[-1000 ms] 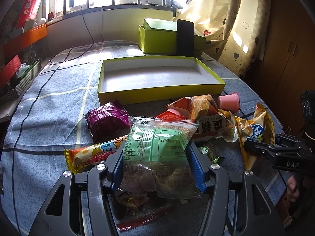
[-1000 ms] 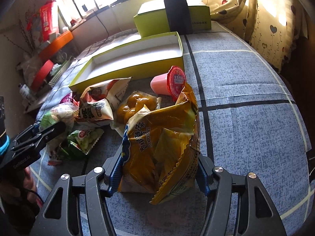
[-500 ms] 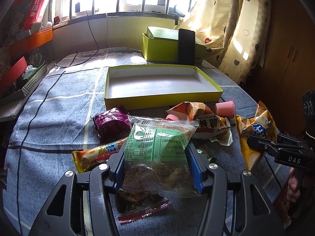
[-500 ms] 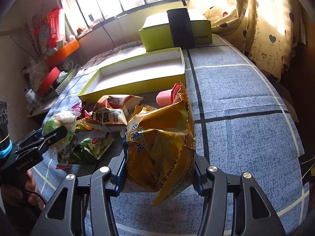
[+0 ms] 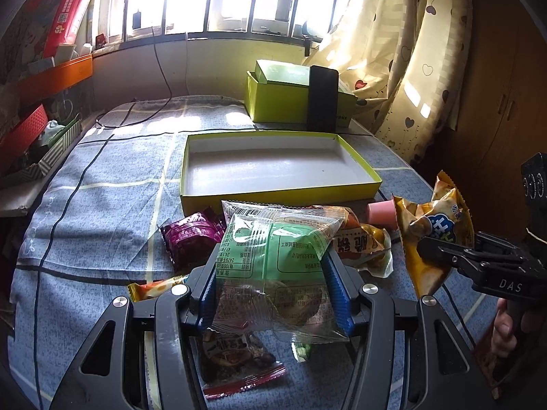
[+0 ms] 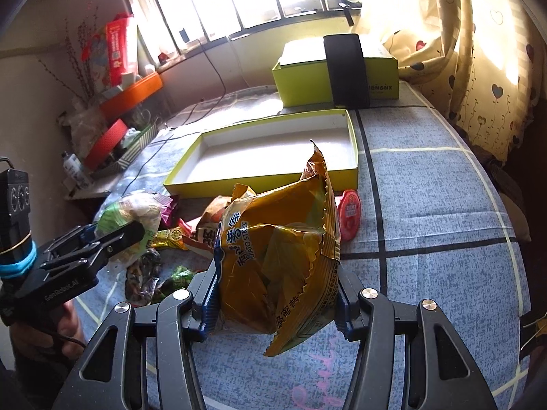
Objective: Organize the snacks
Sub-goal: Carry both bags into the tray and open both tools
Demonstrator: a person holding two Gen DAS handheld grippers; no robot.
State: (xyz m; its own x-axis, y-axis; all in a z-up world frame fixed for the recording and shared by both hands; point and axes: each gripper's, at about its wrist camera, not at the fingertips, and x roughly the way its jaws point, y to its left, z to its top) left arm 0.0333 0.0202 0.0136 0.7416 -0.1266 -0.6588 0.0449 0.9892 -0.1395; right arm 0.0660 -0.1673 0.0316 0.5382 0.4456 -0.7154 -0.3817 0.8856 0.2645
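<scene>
Your left gripper (image 5: 278, 294) clamps a clear green-printed snack pack (image 5: 277, 266), your right gripper (image 6: 273, 294) a yellow potato-stick bag (image 6: 277, 259), both held above the loose snack pile (image 5: 359, 242) on the worktop's near half; beyond it, mid-worktop, lies the shallow yellow-green tray (image 5: 280, 196).

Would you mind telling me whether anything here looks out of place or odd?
Mostly the pile: snacks lie jumbled on the table in front of the tray, which holds nothing. A pink cup lies on its side there. Each gripper, left and right, grips a packet: green packet, yellow bag.
</scene>
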